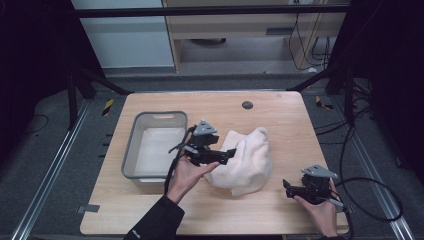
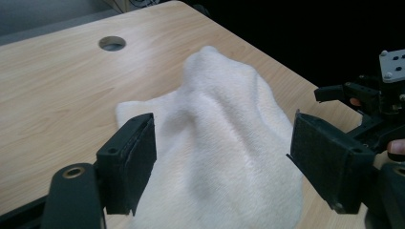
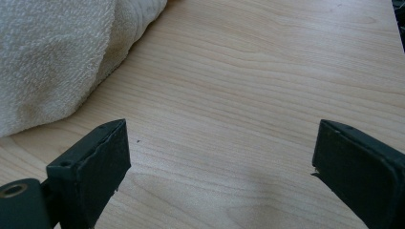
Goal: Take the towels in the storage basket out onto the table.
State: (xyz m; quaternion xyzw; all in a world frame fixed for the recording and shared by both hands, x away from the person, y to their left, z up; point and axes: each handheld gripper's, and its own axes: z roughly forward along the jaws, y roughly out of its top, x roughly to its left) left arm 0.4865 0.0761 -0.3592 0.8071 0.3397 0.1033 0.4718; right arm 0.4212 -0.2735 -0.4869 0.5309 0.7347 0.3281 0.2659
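Observation:
A crumpled white towel [image 1: 247, 160] lies in a heap on the middle of the wooden table [image 1: 280, 115]. My left gripper [image 1: 227, 155] is at the heap's left side, open, its jaws wide apart with the towel [image 2: 224, 143] bulging between them. My right gripper [image 1: 290, 189] hovers low over bare wood near the front right corner, open and holding nothing. In the right gripper view the towel [image 3: 52, 52] fills the upper left, apart from the jaws. The right gripper [image 2: 353, 95] also appears far off in the left gripper view.
A grey plastic bin [image 1: 131, 150] stands on the table's left side, its inside showing white. A round cable hole [image 1: 247, 105] sits near the far edge. Black cables [image 1: 370, 185] trail off the right side. The table's right half is bare wood.

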